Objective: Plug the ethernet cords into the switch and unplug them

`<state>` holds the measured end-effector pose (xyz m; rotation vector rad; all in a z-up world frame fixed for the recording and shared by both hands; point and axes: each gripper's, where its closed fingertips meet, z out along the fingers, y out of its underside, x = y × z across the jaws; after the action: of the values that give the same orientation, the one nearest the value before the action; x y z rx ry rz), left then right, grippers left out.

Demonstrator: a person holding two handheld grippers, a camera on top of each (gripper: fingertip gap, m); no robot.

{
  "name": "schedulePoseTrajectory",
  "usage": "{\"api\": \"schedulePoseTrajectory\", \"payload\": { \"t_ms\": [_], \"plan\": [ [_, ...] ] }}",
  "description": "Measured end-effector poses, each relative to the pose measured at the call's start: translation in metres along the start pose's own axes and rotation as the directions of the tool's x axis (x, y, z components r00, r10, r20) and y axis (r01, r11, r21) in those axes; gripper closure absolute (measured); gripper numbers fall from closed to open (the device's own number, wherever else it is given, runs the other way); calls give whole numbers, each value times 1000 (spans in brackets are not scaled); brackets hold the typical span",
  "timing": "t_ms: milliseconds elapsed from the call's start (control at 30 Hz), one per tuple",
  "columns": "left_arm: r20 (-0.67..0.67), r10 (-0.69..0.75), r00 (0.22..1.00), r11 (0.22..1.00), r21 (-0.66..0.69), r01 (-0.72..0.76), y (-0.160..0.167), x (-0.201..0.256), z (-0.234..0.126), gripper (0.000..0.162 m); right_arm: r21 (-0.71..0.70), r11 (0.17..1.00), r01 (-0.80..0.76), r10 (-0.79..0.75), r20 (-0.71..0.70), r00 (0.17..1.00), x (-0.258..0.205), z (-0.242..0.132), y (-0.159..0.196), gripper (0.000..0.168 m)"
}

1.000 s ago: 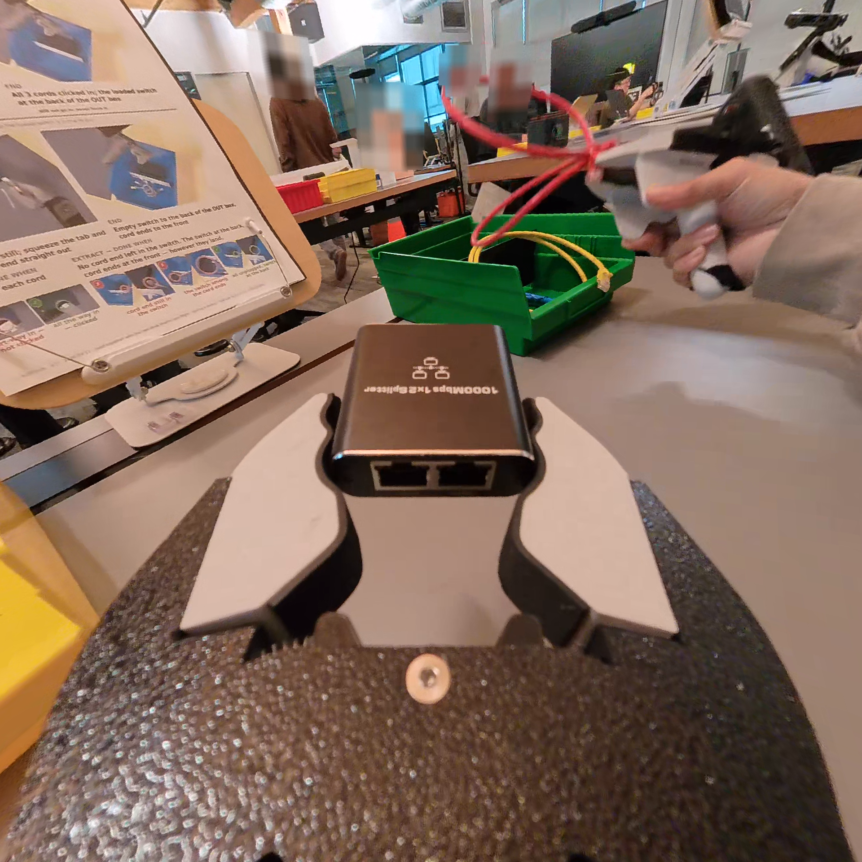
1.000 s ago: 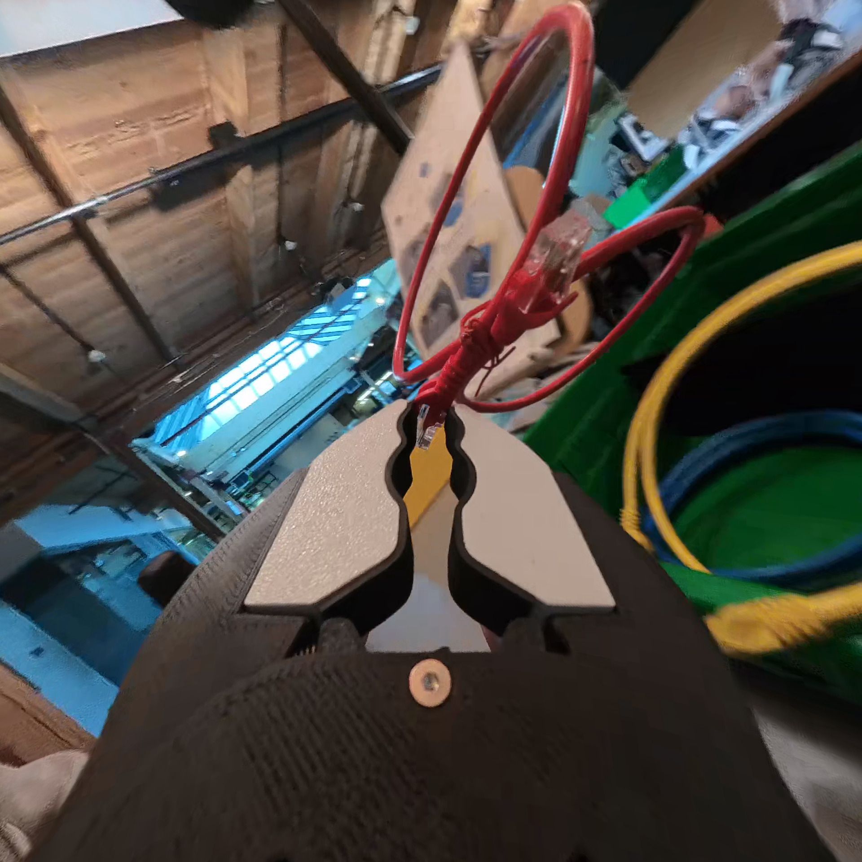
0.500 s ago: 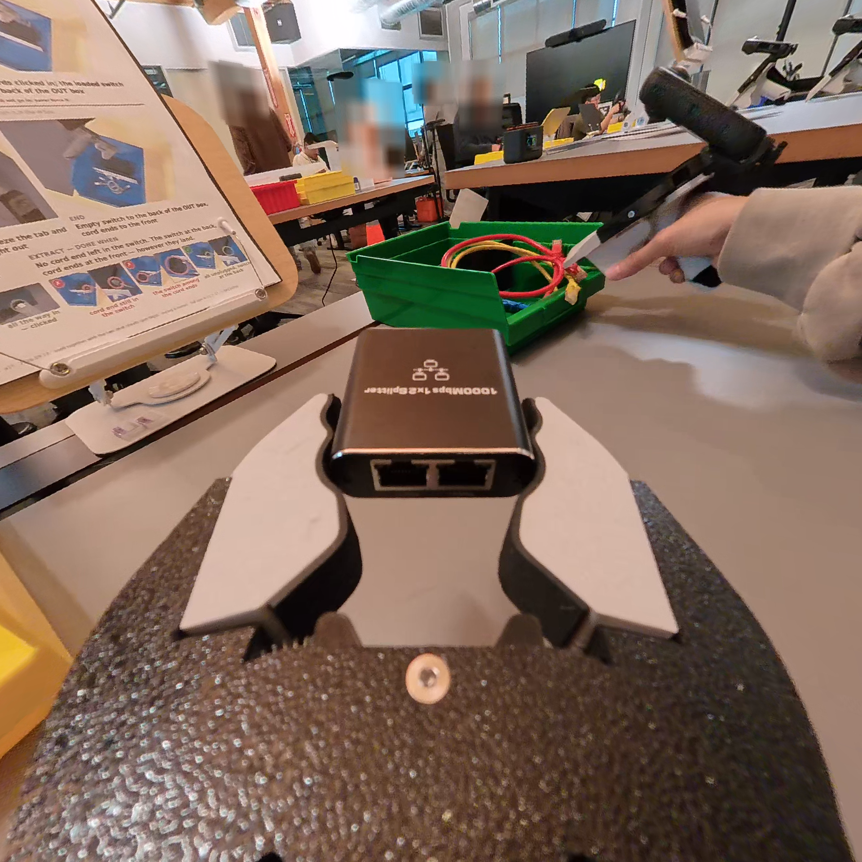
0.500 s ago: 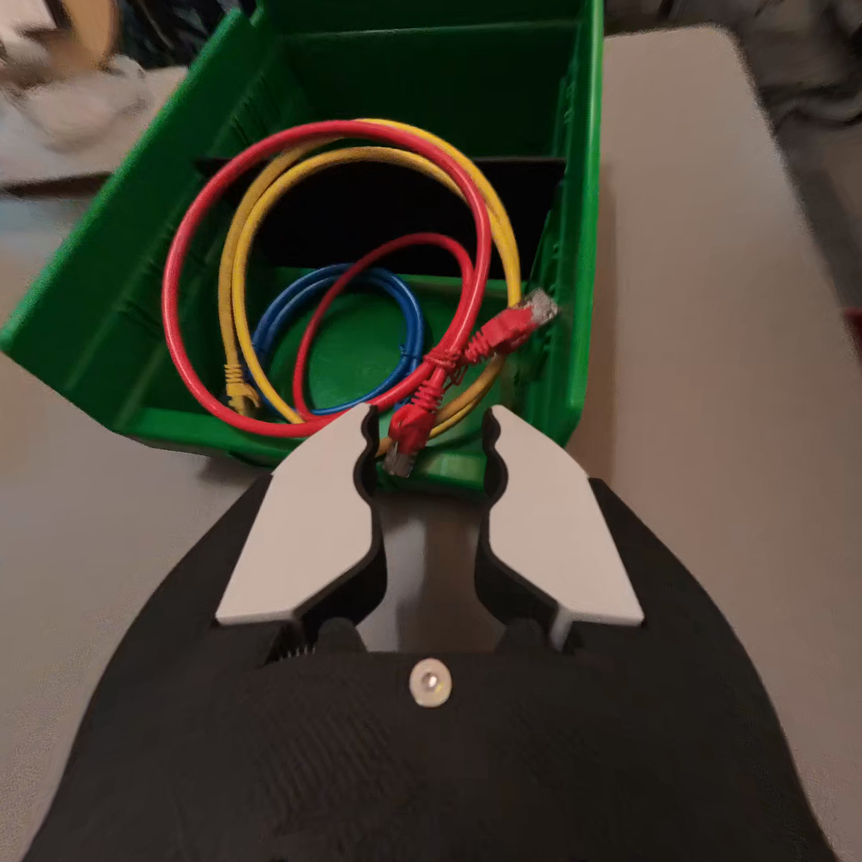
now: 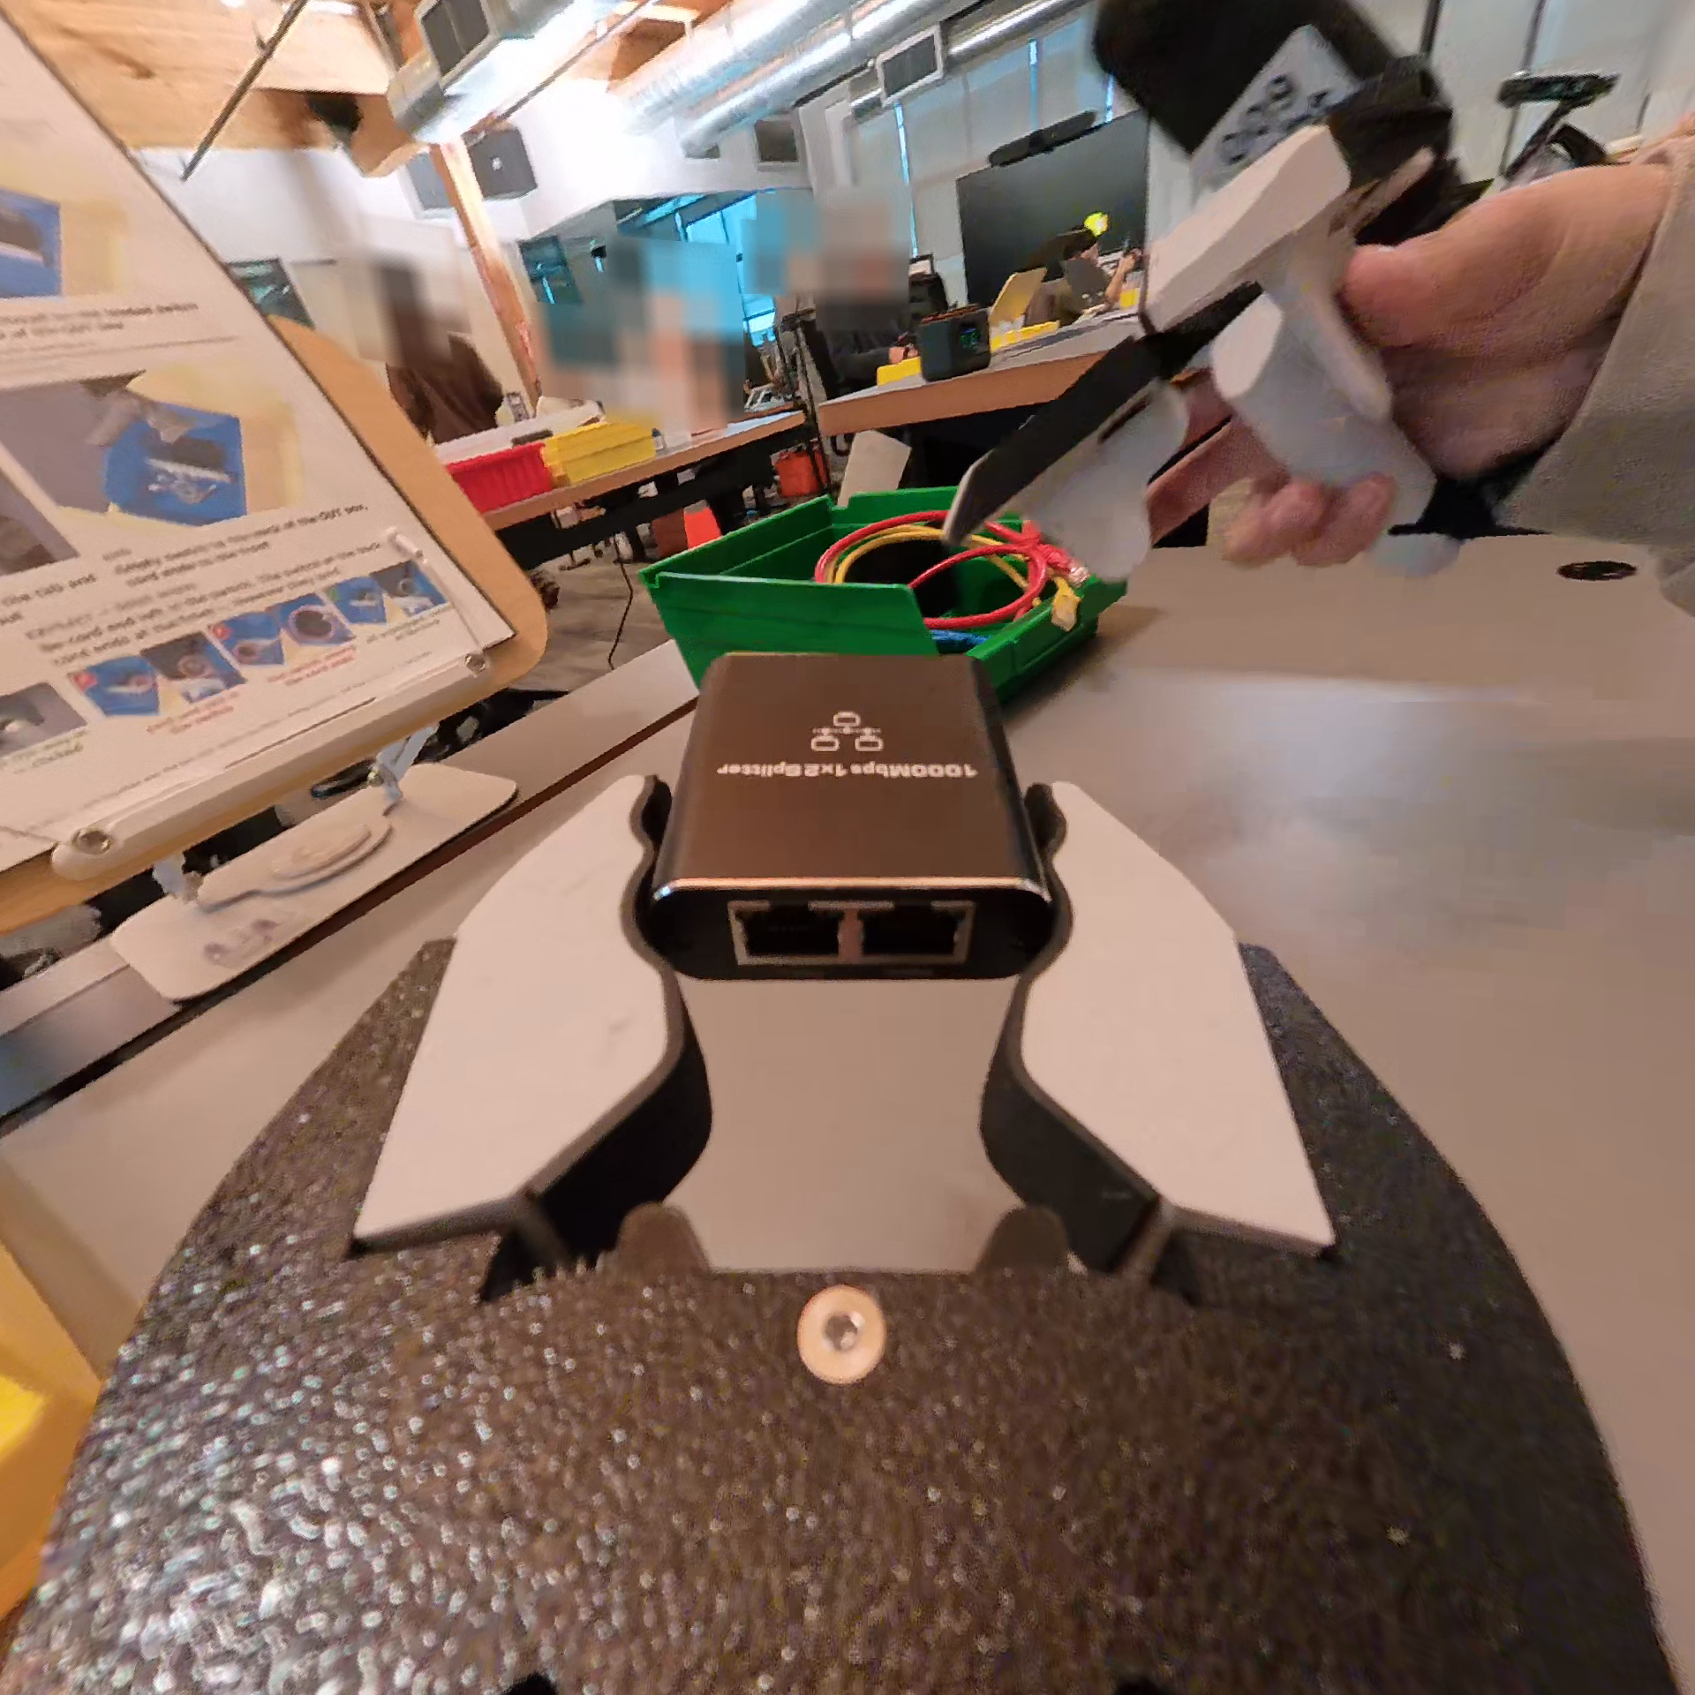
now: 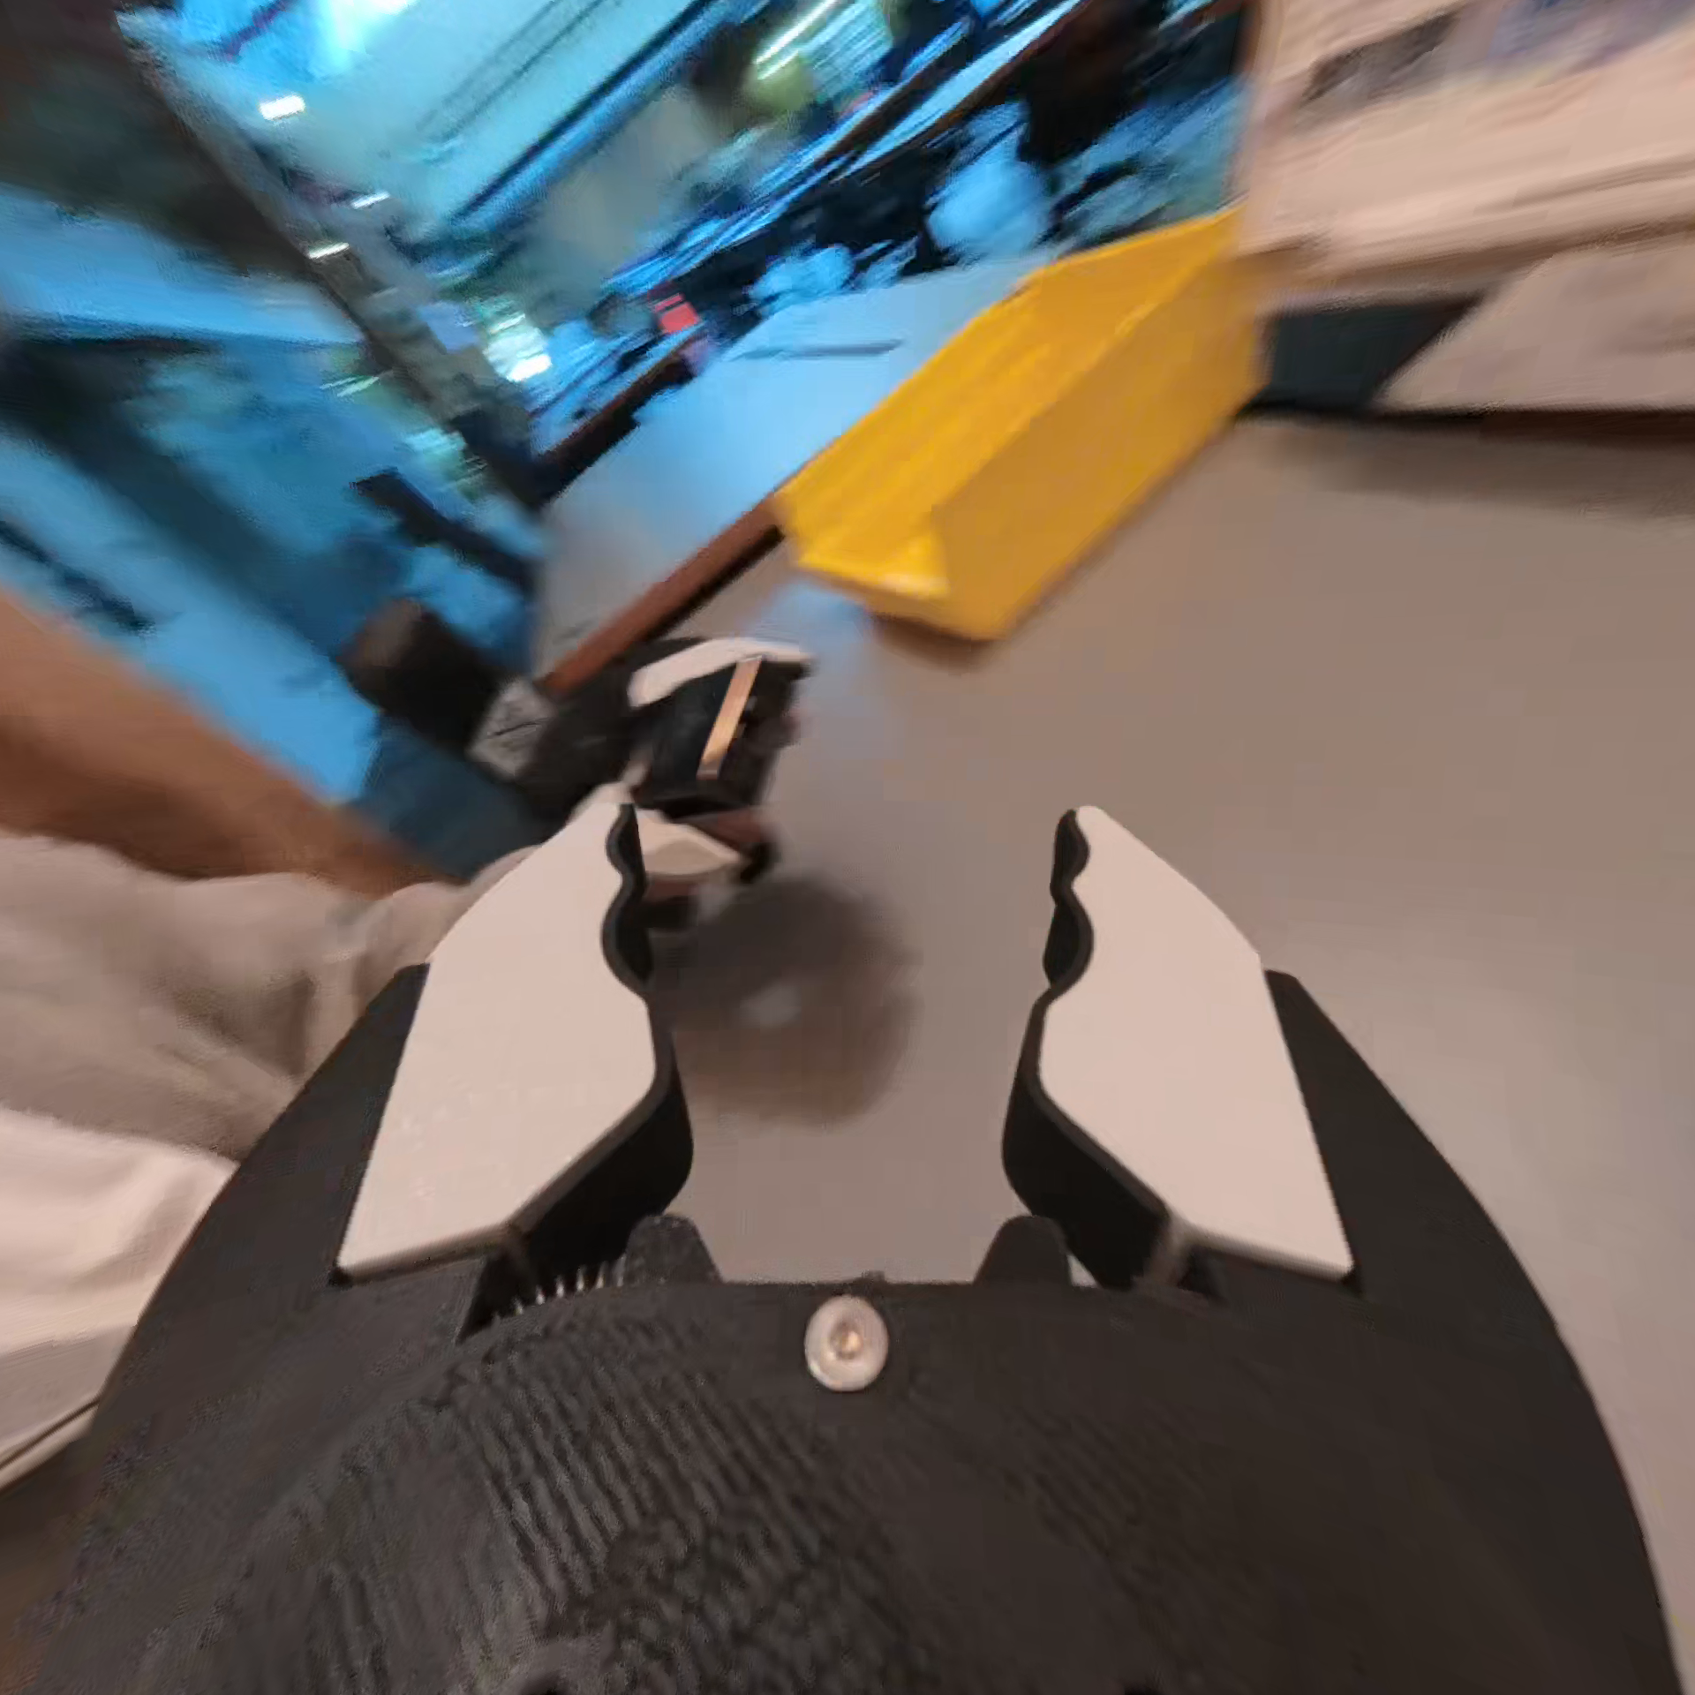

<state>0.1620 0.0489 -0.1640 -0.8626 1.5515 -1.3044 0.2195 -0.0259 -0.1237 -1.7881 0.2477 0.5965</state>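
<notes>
My left gripper (image 5: 848, 880) is clamped on the small black metal switch box (image 5: 848, 798), one pale finger (image 5: 541, 1027) against each long side, so the box's long axis runs straight out along the fingers and its two empty ports (image 5: 851, 934) face back toward the camera. My right gripper (image 6: 848, 926) is spread wide with nothing between the fingers, tilted over the grey tabletop (image 6: 1330, 734) in a blurred view; the left gripper shows just beyond its left fingertip. In the left wrist view that right gripper (image 5: 1036, 495) hangs over the open green plastic bin (image 5: 780, 601), which lies beyond the switch and a little to the right. The coiled red (image 5: 926, 550), yellow (image 5: 1059, 601) and blue cords lie inside it, none plugged in. I judge the empty right hand nearer the cords, so it must fetch a plug and bring it round to the camera-facing ports.
</notes>
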Motion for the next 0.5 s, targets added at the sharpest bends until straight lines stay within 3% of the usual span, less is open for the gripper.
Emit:
{"api": "schedulePoseTrajectory", "payload": {
  "t_ms": [133, 200, 333, 367, 400, 500],
  "plan": [
    [-39, 97, 995, 995, 27, -96, -8, 12, -2, 88, -169, 983, -77, 119, 256, 959, -54, 61, 30, 80],
    [-66, 152, 986, 988, 42, -150, -12, 19, -3, 88, -234, 964, -127, 204, 341, 917, -69, 77, 39, 92],
    [-98, 208, 973, 978, 55, -203, -14, 28, -4, 88, -332, 929, -164, 297, 401, 867, -81, 94, 52, 105],
    [-106, 215, 971, 976, 60, -210, -14, 30, -4, 88, -354, 922, -155, 302, 412, 859, -83, 95, 55, 127],
    [-110, 219, 969, 975, 67, -213, -15, 31, -5, 88, -371, 917, -150, 304, 403, 863, -81, 96, 57, 138],
    [-93, 266, 959, 964, 19, -266, -7, 28, -3, 88, -427, 893, -143, 320, 379, 869, -75, 97, 63, 140]
  ]
}}
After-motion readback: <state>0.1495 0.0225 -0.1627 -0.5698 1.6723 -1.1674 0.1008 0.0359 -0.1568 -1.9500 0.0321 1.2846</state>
